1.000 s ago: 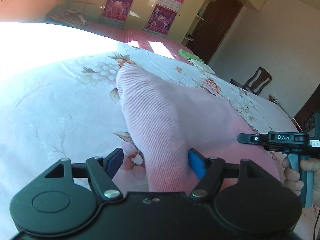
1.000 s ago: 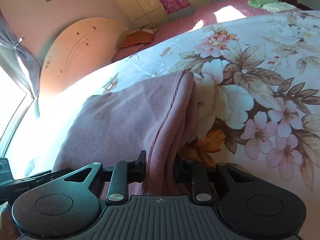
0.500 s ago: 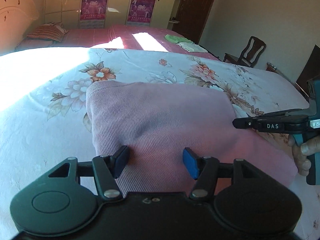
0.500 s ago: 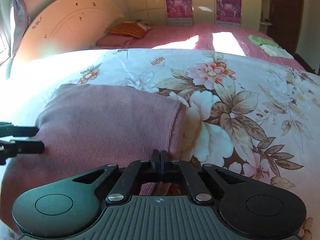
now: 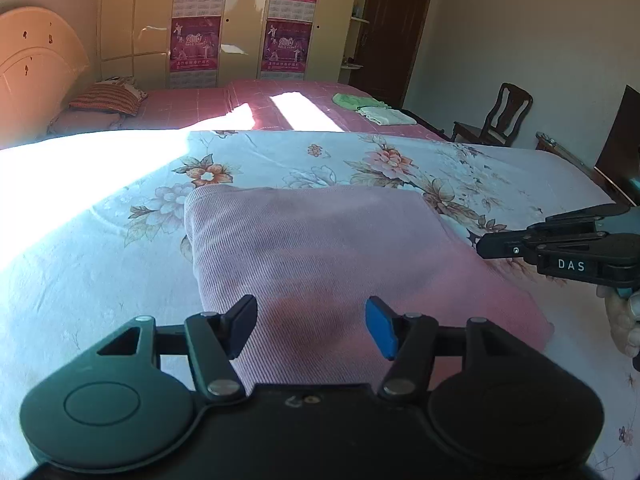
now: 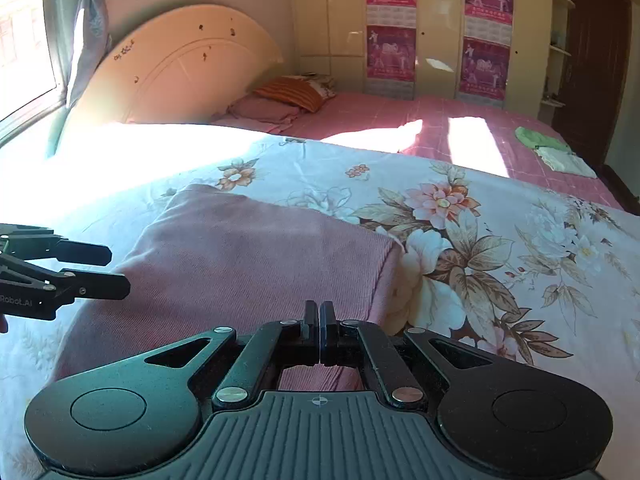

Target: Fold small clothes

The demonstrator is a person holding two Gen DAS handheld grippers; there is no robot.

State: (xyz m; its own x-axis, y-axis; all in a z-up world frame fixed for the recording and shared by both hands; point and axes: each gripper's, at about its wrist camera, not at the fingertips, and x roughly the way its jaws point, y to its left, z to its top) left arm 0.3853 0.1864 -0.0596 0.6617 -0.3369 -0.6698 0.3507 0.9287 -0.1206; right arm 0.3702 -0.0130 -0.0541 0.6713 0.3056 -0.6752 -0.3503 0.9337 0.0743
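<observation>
A floral quilt (image 5: 100, 264) covers the near bed and fills the lower half of both views, sunlit to white toward nine o'clock; beyond it, at twelve o'clock, lies a second bed under a pink sheet (image 5: 256, 100), with cream wardrobes (image 6: 344, 20) behind it carrying magenta calendar posters (image 5: 196, 40). The pink ribbed garment (image 5: 320, 256) lies folded into a rough rectangle on the quilt, at the centre of the left wrist view and from the centre toward nine o'clock in the right wrist view, its far edge toward twelve o'clock; a curved headboard (image 6: 180, 72) stands at ten o'clock in the right wrist view; a dark wooden chair (image 5: 504, 116) sits at two o'clock in the left wrist view. The left gripper (image 5: 312, 326) hangs over the near part of the garment with its jaws spread apart, having narrowed a little just now, and no cloth is pinched between them. The right gripper (image 6: 320, 316) has just snapped closed, its pads pressed together with nothing between, above the garment's near edge. A striped pillow (image 6: 292, 94) rests on the far bed; small green and white folded clothes (image 5: 372, 108) lie at one o'clock there.
</observation>
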